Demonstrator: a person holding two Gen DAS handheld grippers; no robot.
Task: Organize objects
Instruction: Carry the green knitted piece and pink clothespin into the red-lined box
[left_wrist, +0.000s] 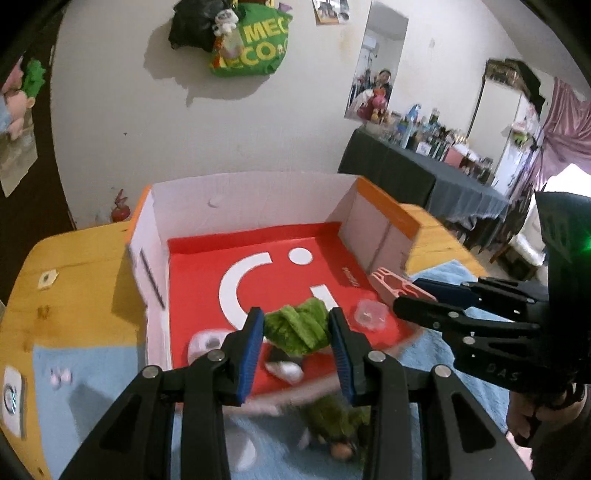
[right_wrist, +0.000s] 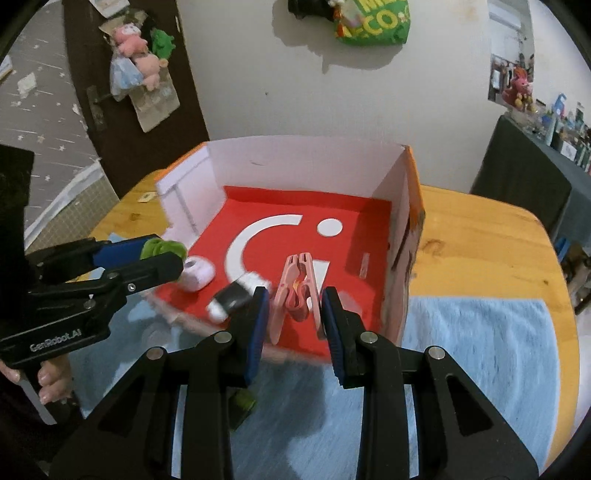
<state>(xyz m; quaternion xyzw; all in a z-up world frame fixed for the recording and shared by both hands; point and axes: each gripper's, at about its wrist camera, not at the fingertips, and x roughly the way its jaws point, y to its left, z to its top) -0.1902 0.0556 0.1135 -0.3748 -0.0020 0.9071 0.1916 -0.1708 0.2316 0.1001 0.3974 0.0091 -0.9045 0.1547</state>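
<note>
My left gripper (left_wrist: 295, 314) is shut on a green fuzzy cloth (left_wrist: 297, 330), held over the open front of a cardboard box (left_wrist: 251, 199) with a red floor. Beside it on the right, my right gripper (left_wrist: 406, 293) is shut on a pink clothespin (left_wrist: 388, 282). The right wrist view shows the clothespin (right_wrist: 295, 288) upright between the fingers of the right gripper (right_wrist: 295, 295), above the box (right_wrist: 295, 162). There the left gripper (right_wrist: 164, 254) and the green cloth (right_wrist: 162, 246) are at the left. On the red floor lie a white round object (left_wrist: 205, 345), a clear small container (left_wrist: 369, 314) and a black-and-white item (right_wrist: 232, 299).
The box stands on a wooden table (right_wrist: 480, 240) partly covered by a light blue towel (right_wrist: 480, 350). Another green item (left_wrist: 332, 417) lies blurred on the towel under the left gripper. A white wall rises behind the box. A dark-clothed side table (left_wrist: 424, 173) crowded with bottles stands at the right.
</note>
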